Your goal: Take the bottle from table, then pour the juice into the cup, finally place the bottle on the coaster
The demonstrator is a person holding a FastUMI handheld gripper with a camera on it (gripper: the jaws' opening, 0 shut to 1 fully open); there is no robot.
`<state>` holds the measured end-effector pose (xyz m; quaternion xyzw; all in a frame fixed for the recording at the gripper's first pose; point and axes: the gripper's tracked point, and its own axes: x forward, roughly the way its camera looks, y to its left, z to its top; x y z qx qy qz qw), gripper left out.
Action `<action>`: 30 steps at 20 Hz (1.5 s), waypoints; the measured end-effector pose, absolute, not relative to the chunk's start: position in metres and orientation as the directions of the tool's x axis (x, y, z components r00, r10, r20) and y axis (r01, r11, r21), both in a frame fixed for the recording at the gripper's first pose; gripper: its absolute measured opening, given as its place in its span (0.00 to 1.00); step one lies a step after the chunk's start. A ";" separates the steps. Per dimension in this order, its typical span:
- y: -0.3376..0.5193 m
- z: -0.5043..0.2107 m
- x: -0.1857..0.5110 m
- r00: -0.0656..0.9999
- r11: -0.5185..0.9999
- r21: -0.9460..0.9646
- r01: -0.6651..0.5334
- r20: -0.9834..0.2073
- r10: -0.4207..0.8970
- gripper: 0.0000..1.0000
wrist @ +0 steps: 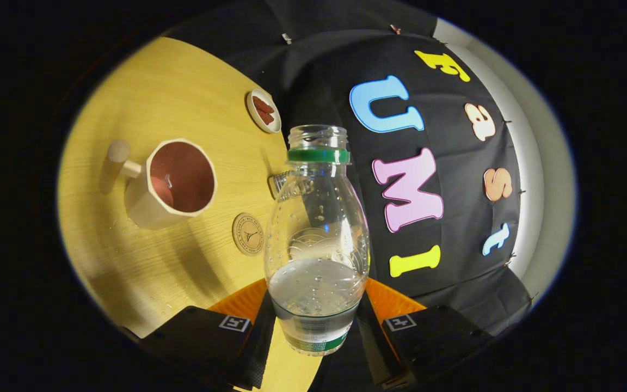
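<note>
Tongs (pixel 316 332) clamp the uncapped bottle (pixel 317 234), label unreadable, liquid low inside. Beyond, on the table (pixel 172 87): a printed coaster (pixel 247 234), the cup (pixel 174 182), then a small dish (pixel 264 110) near the far edge.

The wooden table (pixel 172 87) carries a pale cup (pixel 174 185) with a side handle, a round cork coaster (pixel 247 234) just beside it, a small white dish (pixel 263 110) farther away, and some water drops.
</note>
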<state>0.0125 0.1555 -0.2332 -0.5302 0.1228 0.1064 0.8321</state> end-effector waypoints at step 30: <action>0.149 -0.260 0.024 0.945 0.038 -0.944 -0.327 -0.327 0.010 0.74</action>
